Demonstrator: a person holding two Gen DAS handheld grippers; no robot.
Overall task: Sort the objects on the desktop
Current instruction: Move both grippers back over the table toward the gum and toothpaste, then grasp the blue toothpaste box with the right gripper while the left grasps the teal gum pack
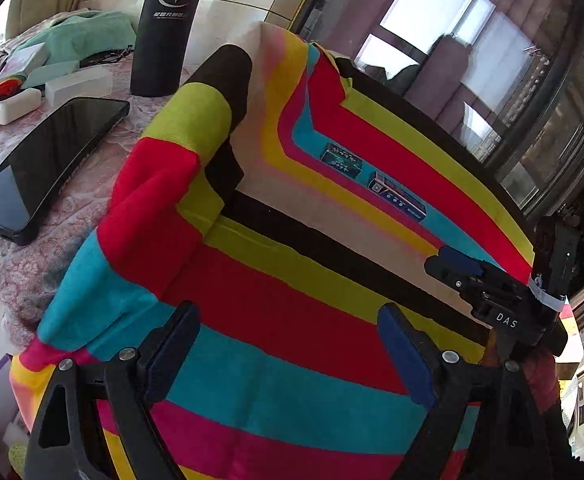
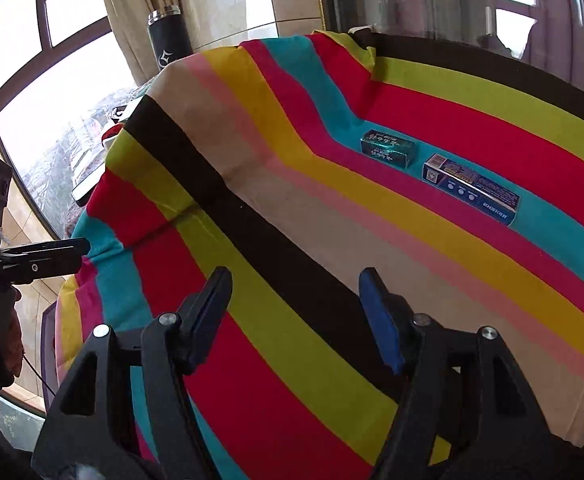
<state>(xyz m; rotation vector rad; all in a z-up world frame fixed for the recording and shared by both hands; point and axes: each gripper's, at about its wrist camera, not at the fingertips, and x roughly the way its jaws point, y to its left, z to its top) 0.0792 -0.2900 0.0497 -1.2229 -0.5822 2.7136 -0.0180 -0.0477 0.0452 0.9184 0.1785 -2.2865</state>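
A striped multicolour cloth (image 1: 292, 280) (image 2: 292, 200) covers the table, its left part bunched and folded over. On its teal stripe lie a small teal box (image 2: 389, 148) (image 1: 340, 160) and a blue box (image 2: 471, 188) (image 1: 397, 197). My left gripper (image 1: 288, 356) is open over the cloth's near edge; it also shows at the left of the right wrist view (image 2: 52, 256). My right gripper (image 2: 295, 316) is open above the cloth; it shows at the right of the left wrist view (image 1: 463, 268). Neither holds anything.
On the pink patterned tabletop left of the cloth lie a black phone (image 1: 48, 164), a tall black bottle (image 1: 168, 28) (image 2: 168, 40), white blocks (image 1: 78, 85), a white charger (image 1: 14, 106) and a green cloth (image 1: 76, 36). Windows stand behind.
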